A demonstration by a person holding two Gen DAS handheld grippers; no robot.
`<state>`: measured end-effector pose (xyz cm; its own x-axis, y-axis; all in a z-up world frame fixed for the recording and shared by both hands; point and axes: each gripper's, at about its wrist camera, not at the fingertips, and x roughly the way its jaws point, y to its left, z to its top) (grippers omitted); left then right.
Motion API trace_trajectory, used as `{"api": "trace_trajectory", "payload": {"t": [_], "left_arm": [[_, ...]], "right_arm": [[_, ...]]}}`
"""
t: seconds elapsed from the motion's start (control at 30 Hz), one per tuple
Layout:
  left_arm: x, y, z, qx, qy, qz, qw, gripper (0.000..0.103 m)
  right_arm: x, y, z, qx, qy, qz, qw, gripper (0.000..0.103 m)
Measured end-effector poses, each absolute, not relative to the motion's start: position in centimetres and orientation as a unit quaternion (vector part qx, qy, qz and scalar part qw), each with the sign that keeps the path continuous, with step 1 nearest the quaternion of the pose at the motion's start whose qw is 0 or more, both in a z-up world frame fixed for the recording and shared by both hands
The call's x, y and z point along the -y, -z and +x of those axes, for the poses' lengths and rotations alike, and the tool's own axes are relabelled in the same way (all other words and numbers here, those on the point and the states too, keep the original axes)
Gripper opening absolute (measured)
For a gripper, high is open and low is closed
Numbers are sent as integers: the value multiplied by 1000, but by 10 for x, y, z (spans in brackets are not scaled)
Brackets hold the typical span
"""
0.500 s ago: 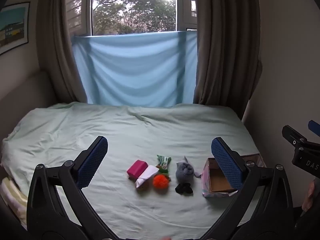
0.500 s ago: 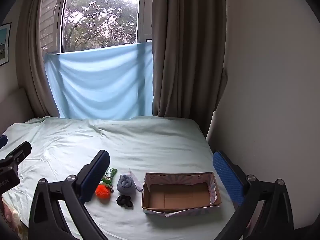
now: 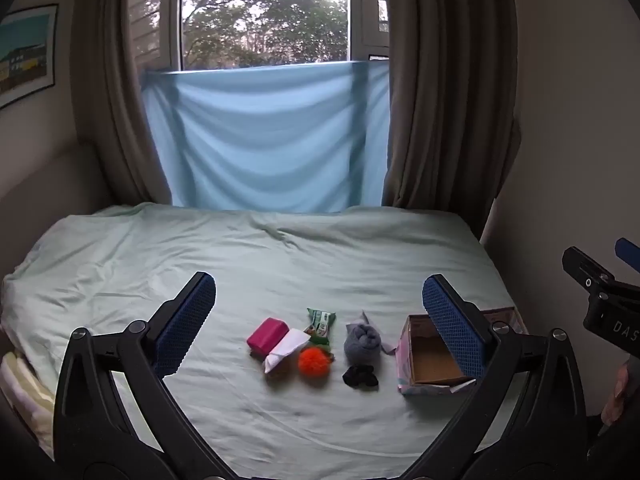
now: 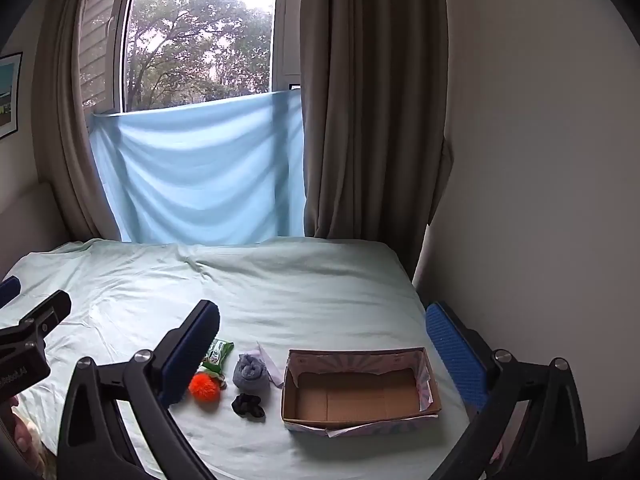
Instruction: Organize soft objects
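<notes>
Pale green bedsheet (image 3: 280, 264) spreads beyond both sets of jaws. Open cardboard box with pastel paper sides (image 4: 360, 390), empty, sits between right gripper (image 4: 324, 344) jaws. Left gripper (image 3: 319, 312) jaws frame rolled grey sock (image 3: 361, 343), pink block (image 3: 267, 334), white packet (image 3: 286, 349), orange pompom (image 3: 314, 362), green wrapper (image 3: 320, 320), black scrunchie (image 3: 360, 376). Both grippers spread wide, holding nothing

No visible change, seemingly.
</notes>
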<state>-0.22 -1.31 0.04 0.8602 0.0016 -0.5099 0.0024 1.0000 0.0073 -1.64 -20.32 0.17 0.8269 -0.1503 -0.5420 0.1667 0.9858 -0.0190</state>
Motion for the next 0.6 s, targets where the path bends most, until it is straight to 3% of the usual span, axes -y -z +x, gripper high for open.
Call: {"api": "trace_trajectory", "payload": {"t": [0.6], "left_arm": [[14, 6, -5, -263, -8, 3, 965, 103]], "right_arm": [[200, -1, -19, -273, 77, 11, 959, 103]]}}
